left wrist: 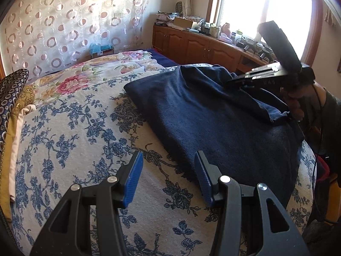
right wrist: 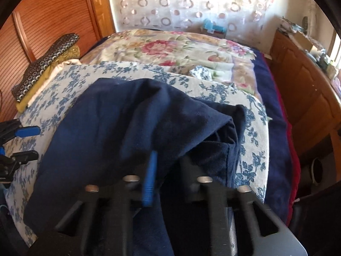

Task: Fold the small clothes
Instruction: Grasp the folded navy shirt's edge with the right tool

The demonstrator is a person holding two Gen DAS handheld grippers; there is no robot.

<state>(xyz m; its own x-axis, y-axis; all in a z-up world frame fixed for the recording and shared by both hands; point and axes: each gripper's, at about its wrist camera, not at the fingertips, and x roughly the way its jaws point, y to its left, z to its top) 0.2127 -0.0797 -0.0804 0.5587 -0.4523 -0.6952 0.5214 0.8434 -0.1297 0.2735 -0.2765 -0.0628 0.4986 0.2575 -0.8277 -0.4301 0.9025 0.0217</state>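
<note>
A navy garment (left wrist: 213, 117) lies spread on the blue-flowered sheet (left wrist: 74, 138) of a bed, with its right part bunched into a raised fold. My left gripper (left wrist: 168, 155) hangs open just above the sheet at the garment's near left edge, nothing between its blue pads (left wrist: 133, 181). In the right wrist view it shows at the left border, as the left gripper (right wrist: 32, 143). My right gripper (right wrist: 168, 160) is shut on a fold of the navy garment (right wrist: 117, 128), and cloth drapes over its right finger. From the left wrist view, the right gripper (left wrist: 229, 84) bites into the raised fold.
A stack of folded clothes (left wrist: 12, 98) sits at the sheet's far left edge. A pink-flowered quilt (left wrist: 85, 79) lies beyond the garment. A wooden cabinet (left wrist: 202, 44) with clutter on top runs under the window. A person's hand (left wrist: 296, 104) holds the right gripper.
</note>
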